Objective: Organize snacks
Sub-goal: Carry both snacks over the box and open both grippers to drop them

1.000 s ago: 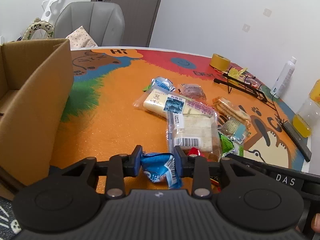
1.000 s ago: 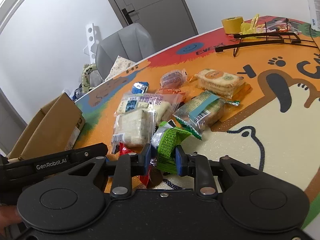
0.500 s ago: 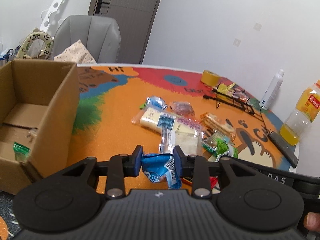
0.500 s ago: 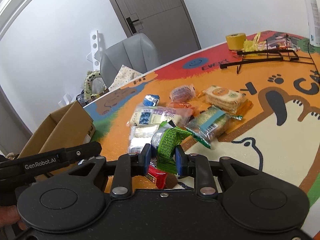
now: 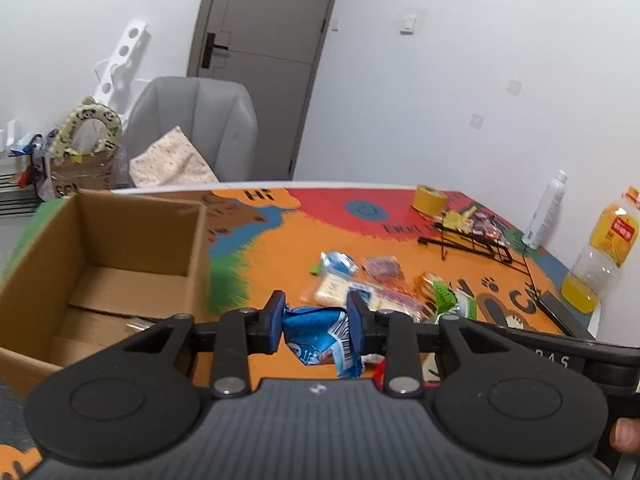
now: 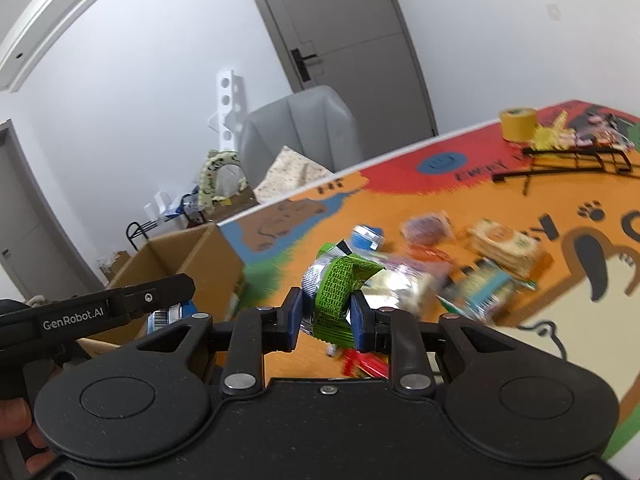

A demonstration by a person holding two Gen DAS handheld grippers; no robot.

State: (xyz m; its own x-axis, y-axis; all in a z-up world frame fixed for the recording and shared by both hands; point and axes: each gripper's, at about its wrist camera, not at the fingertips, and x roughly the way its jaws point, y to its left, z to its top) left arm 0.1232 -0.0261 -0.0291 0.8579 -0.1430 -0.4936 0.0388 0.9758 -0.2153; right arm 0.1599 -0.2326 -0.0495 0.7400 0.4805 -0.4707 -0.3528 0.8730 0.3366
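Observation:
My left gripper is shut on a blue snack packet, held above the table just right of the open cardboard box. My right gripper is shut on a green snack packet, held in the air to the right of the box. The left gripper's body shows at the left of the right wrist view. A pile of wrapped snacks lies on the colourful table mat; it also shows, blurred, in the right wrist view.
A black wire rack with packets, a yellow tape roll, a white spray bottle and a juice bottle stand at the table's far right. A grey chair stands behind the table.
Both grippers have risen and swung left with their packets. The box's open inside has come into the left wrist view.

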